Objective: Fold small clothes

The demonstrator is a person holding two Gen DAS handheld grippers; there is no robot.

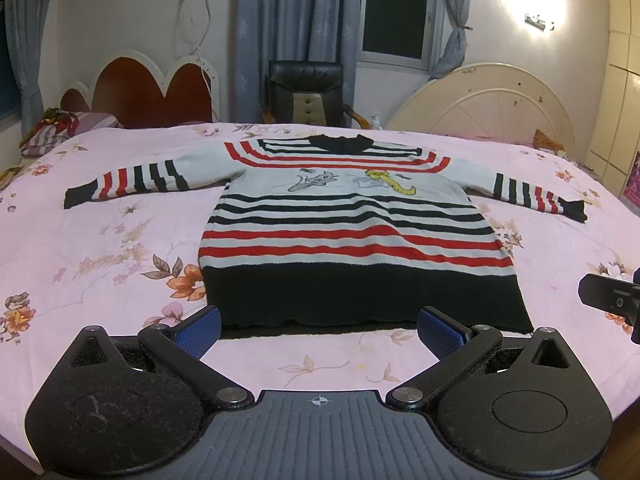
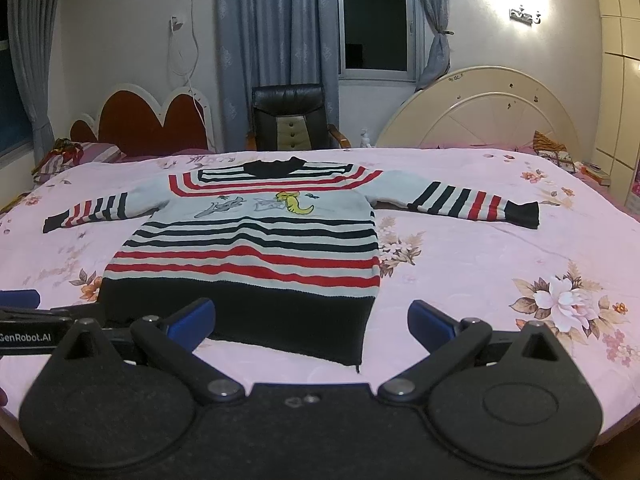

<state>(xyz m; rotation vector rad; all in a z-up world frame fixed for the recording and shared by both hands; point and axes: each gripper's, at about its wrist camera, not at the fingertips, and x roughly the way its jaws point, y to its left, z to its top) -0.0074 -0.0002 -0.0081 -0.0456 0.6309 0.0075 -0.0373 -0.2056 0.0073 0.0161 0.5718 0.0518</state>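
From the left wrist, the striped sweater (image 1: 352,236) lies flat and face up in the middle of the bed (image 1: 80,248), collar toward the far edge, black hem toward the near edge, both sleeves spread out sideways. The left gripper (image 1: 319,326) hangs just short of the hem with its blue fingers (image 1: 198,330) spread wide, grasping nothing; whether they touch the sheet cannot be told. Only this view shows a black part of the right gripper (image 1: 612,300), cut off at the right margin. Beyond the far edge stand a black chair (image 1: 306,94), a red headboard (image 1: 156,88) and a cream headboard (image 1: 484,100).

From the right wrist, the sweater (image 2: 256,248) sits left of centre, so the hem's right corner lies between the wide-open fingers (image 2: 192,320) of the right gripper (image 2: 312,320), which also holds nothing. Here the left gripper (image 2: 24,316) enters at the left margin, mostly cut off, one blue tip and a printed label showing. This view takes in more bare sheet toward the bed's (image 2: 520,264) right edge, with a large printed flower. The sweater's chest picture is too small to read clearly in either view.
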